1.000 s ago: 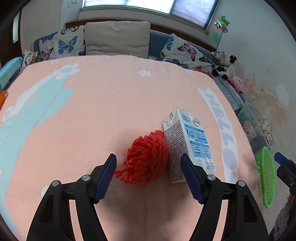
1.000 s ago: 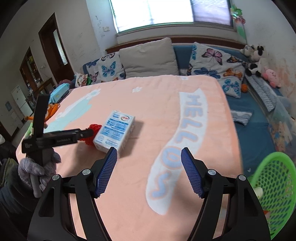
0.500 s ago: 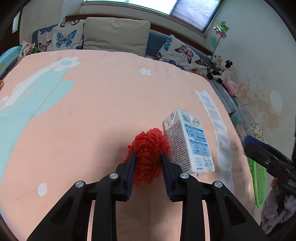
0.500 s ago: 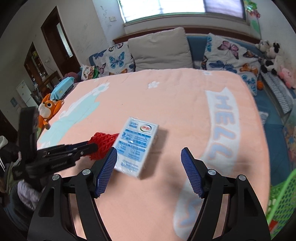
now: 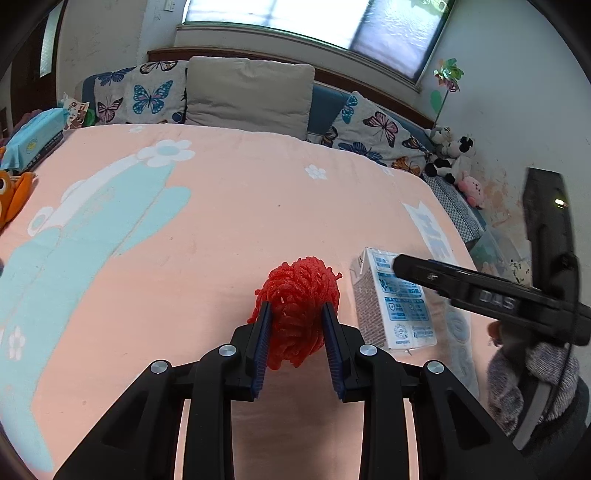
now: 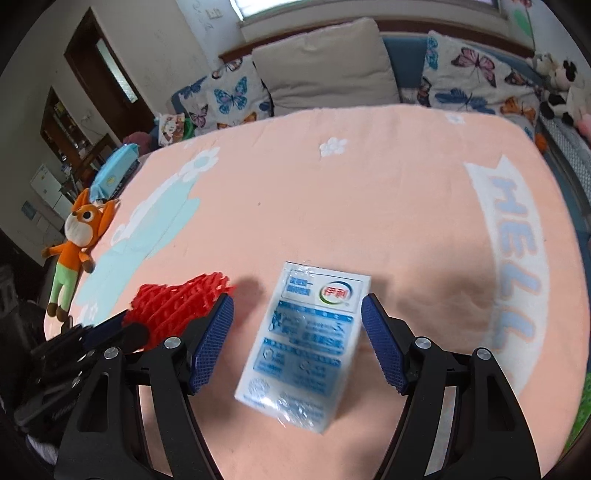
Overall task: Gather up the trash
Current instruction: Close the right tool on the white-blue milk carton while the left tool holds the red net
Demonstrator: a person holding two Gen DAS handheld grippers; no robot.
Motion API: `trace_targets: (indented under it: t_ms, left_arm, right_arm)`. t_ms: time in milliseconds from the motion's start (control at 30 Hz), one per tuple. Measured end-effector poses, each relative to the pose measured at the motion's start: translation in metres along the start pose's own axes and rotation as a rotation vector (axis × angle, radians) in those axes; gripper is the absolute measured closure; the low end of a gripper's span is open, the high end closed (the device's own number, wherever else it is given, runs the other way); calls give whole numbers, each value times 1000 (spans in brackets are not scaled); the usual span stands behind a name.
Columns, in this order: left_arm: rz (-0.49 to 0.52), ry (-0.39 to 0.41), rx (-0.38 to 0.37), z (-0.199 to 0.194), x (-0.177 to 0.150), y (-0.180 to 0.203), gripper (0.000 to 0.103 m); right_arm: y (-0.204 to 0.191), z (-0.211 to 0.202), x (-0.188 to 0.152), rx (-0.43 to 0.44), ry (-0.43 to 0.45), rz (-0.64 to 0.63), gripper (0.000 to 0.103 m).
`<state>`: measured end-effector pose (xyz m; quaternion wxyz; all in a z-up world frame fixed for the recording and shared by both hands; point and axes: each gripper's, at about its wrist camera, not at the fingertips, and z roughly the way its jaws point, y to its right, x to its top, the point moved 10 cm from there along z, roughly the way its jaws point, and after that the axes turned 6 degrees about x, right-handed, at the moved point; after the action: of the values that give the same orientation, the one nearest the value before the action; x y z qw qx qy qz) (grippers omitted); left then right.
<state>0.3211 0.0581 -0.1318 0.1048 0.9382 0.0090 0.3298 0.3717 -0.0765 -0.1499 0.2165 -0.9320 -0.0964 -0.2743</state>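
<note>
The left gripper [image 5: 297, 325] is squeezing one red foam net [image 5: 301, 297] at lower centre of its view; it is looking soft and springy, so it should crush easily. The right gripper [image 6: 297, 341] is hovering with its jaws apart, straddling one milk carton [image 6: 308, 350] lying flat on the peach blanket [image 6: 369, 206]. The carton is probably light and dentable; its long sides look best to pinch.

light: bright daylight from window [image 5: 295, 26], glary | shadows: soft on blanket [image 6: 369, 206] | blur: right wrist view | edges: fisheye-bent, dark corners
</note>
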Motion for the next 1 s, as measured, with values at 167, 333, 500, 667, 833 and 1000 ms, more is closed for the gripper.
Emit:
trace_targets:
  t_ms: [167, 333, 500, 667, 833, 1000]
  left_arm:
    - [-9, -3, -4, 0, 0, -3, 76]
    - [-11, -8, -9, 1, -3, -2, 76]
    - [-14, -10, -13, 3, -3, -3, 76]
    - [-14, -15, -7, 5, -3, -4, 76]
    - [-17, -13, -4, 3, -3, -5, 76]
    - [-5, 1, -14, -5, -4, 1, 76]
  right_arm:
    - [0, 12, 6, -75, -6, -20, 28]
    - [7, 17, 6, -146, -9, -26, 29]
    - [16, 29, 1, -140, -42, 1, 29]
    - [19, 34, -1, -108, -52, 35, 32]
    - [16, 19, -1, -103, -26, 20, 33]
    - [15, -16, -1, -69, 33, 15, 33]
